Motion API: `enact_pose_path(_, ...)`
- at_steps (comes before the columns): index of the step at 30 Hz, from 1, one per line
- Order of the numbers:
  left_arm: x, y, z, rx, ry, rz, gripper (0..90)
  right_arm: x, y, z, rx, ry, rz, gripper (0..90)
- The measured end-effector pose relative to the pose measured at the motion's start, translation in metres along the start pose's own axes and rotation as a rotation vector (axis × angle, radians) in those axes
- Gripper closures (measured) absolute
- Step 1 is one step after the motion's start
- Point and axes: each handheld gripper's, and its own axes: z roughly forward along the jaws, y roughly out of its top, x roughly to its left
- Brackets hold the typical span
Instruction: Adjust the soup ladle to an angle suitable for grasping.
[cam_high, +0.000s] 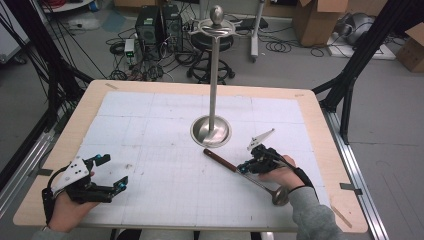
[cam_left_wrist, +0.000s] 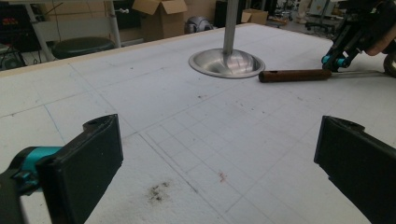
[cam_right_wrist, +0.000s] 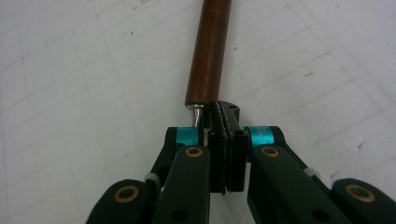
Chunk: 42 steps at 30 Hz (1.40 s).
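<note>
A ladle lies on the white gridded mat, its brown wooden handle pointing at the stand and its metal bowl near the front right. My right gripper sits low over the thin metal shaft just behind the wooden handle. Its jaws are shut, pads pressed together with nothing visible between them, and the shaft end runs just left of them. My left gripper rests at the front left, wide open and holding nothing. In the left gripper view the handle lies far off.
A tall steel stand rises from a round dished base at mid-table, with a hooked ring and knob on top. The base is close to the handle's tip. Wooden table edge frames the mat; the floor behind holds cables, boxes, a stool.
</note>
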Motion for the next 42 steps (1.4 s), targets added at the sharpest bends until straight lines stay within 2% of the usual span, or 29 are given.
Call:
enact_pose_path(4,0.0,0.0,0.0,-0.001,-0.001,0.0,1.7,0.004,0.002,0.001,0.019,0.001,-0.017,90.0)
enact_pose_path(11,0.0,0.0,0.0,-0.003,-0.001,-0.003,1.7,0.011,0.005,0.004,0.04,0.032,-0.052,90.0)
enact_pose_path(18,0.0,0.0,0.0,-0.001,-0.002,0.0,1.7,0.018,0.01,0.006,0.05,0.029,-0.082,90.0)
enact_pose_path(20,0.0,0.0,0.001,0.0,-0.001,0.001,1.7,0.02,0.013,0.007,0.05,0.009,-0.085,90.0)
enact_pose_path(25,0.0,0.0,0.001,0.0,-0.002,0.003,1.7,0.023,0.017,0.009,0.045,-0.005,-0.085,90.0)
enact_pose_path(39,0.0,0.001,0.0,-0.001,-0.003,0.004,1.7,0.04,0.03,0.026,0.075,0.035,-0.151,90.0)
enact_pose_path(42,0.0,0.0,0.001,-0.001,-0.002,0.003,1.7,0.042,0.031,0.027,0.078,0.029,-0.164,90.0)
